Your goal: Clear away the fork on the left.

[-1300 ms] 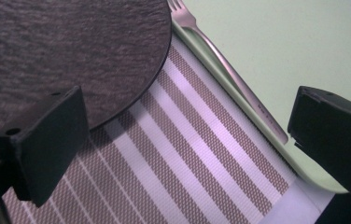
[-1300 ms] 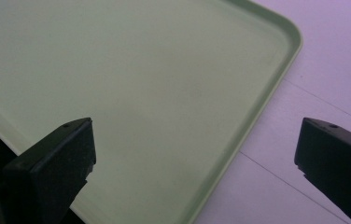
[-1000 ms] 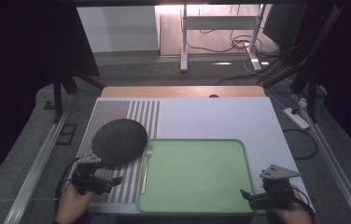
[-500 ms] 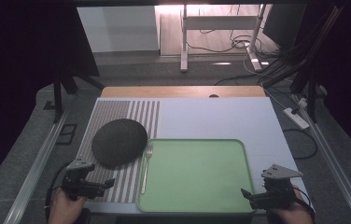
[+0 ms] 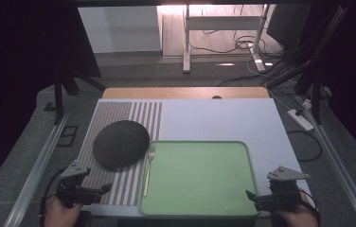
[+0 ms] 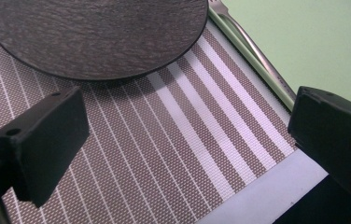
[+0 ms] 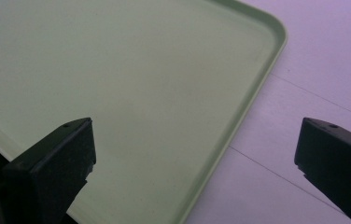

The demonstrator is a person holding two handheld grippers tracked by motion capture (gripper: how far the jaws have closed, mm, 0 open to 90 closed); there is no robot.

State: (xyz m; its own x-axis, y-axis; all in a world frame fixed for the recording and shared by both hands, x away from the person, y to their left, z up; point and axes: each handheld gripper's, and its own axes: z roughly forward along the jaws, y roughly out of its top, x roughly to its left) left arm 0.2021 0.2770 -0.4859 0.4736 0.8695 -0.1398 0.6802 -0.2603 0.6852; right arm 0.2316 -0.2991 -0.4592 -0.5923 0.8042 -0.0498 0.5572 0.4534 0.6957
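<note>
A dark round plate (image 5: pixel 120 143) (image 6: pixel 94 37) lies on the striped placemat (image 5: pixel 114 118) (image 6: pixel 173 154) at the table's left. A silver fork (image 5: pixel 148 166) (image 6: pixel 253 51) rests along the left rim of the green tray (image 5: pixel 242 156) (image 7: pixel 239 121), which has nothing on it. My left gripper (image 5: pixel 105 188) (image 6: pixel 183 144) is open over the placemat's front edge, below the plate and apart from it. Over the tray's front right corner my right gripper (image 5: pixel 250 195) (image 7: pixel 197 172) stands open, with one jaw above the tray and the other above the white table.
The white tabletop (image 5: pixel 223 118) stretches behind and to the right of the tray, with a wooden strip (image 5: pixel 185 92) at its far edge. A power strip (image 5: pixel 300 119) and cables lie on the floor to the right. Metal rails run along both sides.
My left gripper has drawn back toward the front left, away from the plate, which now lies uncovered on the placemat. The right gripper has barely moved.
</note>
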